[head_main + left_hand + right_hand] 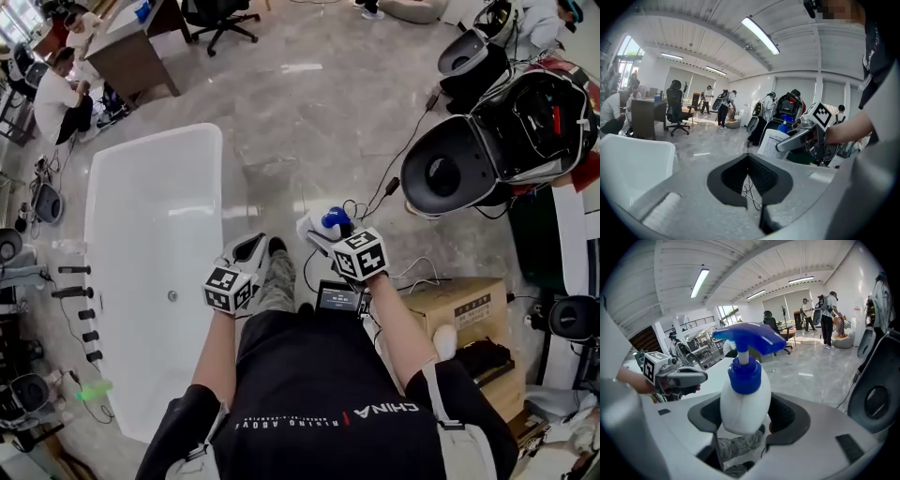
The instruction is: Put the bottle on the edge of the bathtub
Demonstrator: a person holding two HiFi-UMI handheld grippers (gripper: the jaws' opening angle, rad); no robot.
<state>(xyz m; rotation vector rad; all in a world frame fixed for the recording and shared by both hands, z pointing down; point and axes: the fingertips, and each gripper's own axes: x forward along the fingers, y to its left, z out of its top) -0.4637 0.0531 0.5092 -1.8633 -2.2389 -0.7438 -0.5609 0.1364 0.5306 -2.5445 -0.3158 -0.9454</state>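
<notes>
Bottle [745, 394] first: it is white with a blue spray top, and the right gripper [743, 425] has its jaws closed around the fat part of it, holding it up in the air. It is not on the bathtub [217, 178] yet. In the head view, the bottle is in front of the person, off to the right of the tub and apart from its edge. The left gripper [749, 180] has its jaws pressed together with nothing in them. It hangs between the bottle and the tub.

So the picking up looks done. What is left, I think, is to carry the bottle over to the left, set it down on the tub's flat white edge, and let go.

The floor [309, 112] is shiny grey stone with wires [375, 202] lying on it. The room is big and busy, with a desk [131, 56], an office chair [217, 17], a cardboard box [464, 309] and other people far off.
</notes>
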